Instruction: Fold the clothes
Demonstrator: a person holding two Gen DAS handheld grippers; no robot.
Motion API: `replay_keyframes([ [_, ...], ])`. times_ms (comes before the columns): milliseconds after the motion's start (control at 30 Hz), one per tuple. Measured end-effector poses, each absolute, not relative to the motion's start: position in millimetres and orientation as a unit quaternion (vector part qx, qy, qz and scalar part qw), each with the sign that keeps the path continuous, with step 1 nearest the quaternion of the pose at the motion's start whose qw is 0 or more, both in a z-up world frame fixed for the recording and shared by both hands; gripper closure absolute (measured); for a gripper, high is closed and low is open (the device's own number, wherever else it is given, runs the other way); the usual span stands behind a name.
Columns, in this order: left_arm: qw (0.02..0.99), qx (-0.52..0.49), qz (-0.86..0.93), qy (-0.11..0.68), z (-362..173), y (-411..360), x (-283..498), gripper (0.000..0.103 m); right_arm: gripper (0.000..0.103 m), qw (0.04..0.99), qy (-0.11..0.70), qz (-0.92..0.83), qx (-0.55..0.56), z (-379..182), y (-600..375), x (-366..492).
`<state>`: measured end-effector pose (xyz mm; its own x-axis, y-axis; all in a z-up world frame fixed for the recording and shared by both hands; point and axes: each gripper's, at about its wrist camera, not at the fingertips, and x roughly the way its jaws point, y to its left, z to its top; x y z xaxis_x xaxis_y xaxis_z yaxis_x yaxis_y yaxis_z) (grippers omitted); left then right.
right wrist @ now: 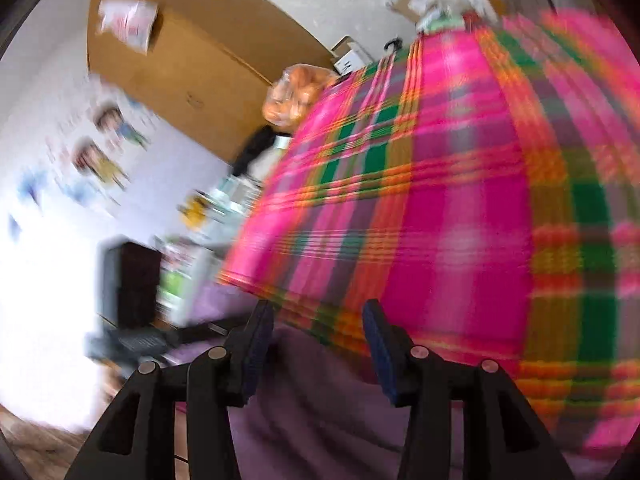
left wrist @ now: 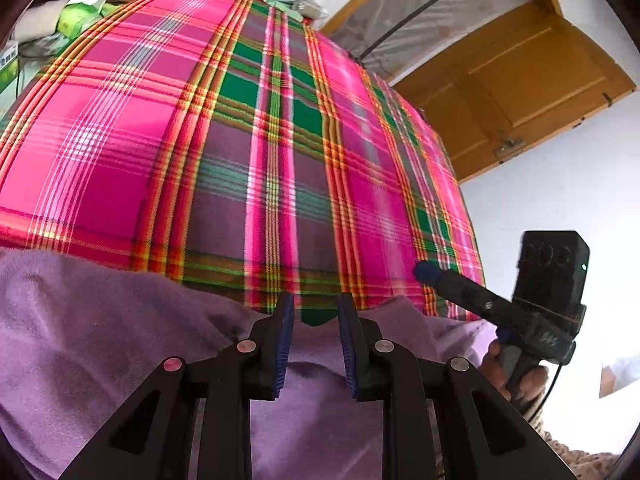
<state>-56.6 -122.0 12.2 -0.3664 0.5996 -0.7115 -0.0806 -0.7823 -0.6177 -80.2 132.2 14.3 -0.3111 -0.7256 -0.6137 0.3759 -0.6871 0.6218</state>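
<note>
A pink-and-green plaid cloth (left wrist: 248, 128) covers the whole work surface, and a lilac fleece garment (left wrist: 80, 344) lies loosely bunched along its near edge, with no crisp fold visible, so the folding looks barely begun. The left gripper (left wrist: 314, 320) hovers over the fleece, jaws narrowly apart and empty. The right gripper (right wrist: 318, 326), in a badly blurred view, seems wider apart and holding nothing.
</note>
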Motion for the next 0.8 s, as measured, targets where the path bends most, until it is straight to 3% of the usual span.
replay_keyframes([
  [267, 0.215, -0.526, 0.782, -0.254, 6, -120, -59, 0.08, 0.055, 0.391, -0.005, -0.784, 0.482, 18, 117, -66],
  [600, 0.212, -0.528, 0.781, -0.259, 4, -123, -59, 0.08, 0.055, 0.439, 0.039, -0.749, 0.495, 4, 68, -77],
  [633, 0.213, -0.528, 0.78, -0.259, 3, -123, -60, 0.08, 0.064, 0.44, 0.04, -0.748, 0.495, 4, 66, -78],
  [667, 0.213, -0.529, 0.78, -0.259, 2, -123, -60, 0.08, 0.081, 0.44, 0.04, -0.748, 0.495, 3, 65, -79],
  [700, 0.213, -0.529, 0.779, -0.259, 2, -123, -61, 0.08, 0.088, 0.441, 0.04, -0.75, 0.492, 4, 65, -81],
  [800, 0.214, -0.53, 0.778, -0.261, 0, -123, -63, 0.08, 0.095, 0.438, 0.034, -0.754, 0.489, 4, 69, -87],
])
